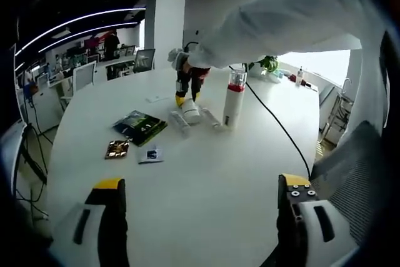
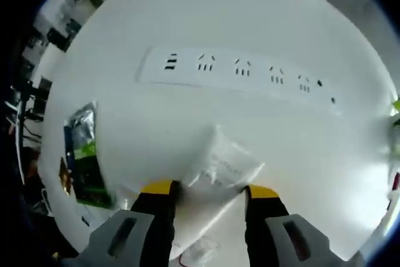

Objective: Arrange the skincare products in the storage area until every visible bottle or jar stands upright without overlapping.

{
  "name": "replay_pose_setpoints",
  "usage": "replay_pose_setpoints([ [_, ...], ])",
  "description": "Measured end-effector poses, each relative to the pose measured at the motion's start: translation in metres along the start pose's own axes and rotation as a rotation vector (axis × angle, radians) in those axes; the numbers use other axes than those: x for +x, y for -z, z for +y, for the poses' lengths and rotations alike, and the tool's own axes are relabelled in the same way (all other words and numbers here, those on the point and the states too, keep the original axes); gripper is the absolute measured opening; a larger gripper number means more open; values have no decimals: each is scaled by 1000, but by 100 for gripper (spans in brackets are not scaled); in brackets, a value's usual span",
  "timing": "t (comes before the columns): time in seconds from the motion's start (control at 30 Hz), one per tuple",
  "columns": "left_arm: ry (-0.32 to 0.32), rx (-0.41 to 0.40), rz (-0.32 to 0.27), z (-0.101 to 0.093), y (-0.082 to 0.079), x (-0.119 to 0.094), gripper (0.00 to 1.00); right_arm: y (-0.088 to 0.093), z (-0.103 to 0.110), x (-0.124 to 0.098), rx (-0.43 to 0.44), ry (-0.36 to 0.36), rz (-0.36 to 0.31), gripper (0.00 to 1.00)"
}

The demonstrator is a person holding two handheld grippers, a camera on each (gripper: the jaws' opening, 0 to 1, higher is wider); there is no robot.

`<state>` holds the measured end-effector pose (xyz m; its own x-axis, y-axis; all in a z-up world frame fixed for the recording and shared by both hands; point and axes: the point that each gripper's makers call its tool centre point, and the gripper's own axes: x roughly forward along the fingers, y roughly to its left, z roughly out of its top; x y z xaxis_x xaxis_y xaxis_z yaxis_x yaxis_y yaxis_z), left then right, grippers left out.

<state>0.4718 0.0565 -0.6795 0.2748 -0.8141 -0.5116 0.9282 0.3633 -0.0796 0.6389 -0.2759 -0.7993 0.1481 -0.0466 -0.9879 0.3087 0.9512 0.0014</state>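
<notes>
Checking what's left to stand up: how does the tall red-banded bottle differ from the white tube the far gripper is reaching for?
The red-banded bottle stands upright on the table; the white tube lies on its side. The bottle is taller, with a clear cap and red band; the tube looks plain white. The bottle stands free, while the right gripper is at the tube. Both have white bodies and sit mid-table.

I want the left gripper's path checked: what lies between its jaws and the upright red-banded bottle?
In the left gripper view, only bare white table separates the left gripper from the bottle.
</notes>
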Motion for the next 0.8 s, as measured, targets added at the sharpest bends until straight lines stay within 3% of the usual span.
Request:
replay_pose_setpoints([
  [0.13, 3, -6, 1, -1, 0, 1, 97, -2, -3, -1, -25, 6, -22, 35],
  [0.67, 28, -29, 44, -4, 13, 14, 95, -10, -11, -1, 45, -58, -117, 26],
  [0.8, 87, -78, 33, -16, 10, 20, 94, -13, -13, -1, 87, -92, -133, 25],
])
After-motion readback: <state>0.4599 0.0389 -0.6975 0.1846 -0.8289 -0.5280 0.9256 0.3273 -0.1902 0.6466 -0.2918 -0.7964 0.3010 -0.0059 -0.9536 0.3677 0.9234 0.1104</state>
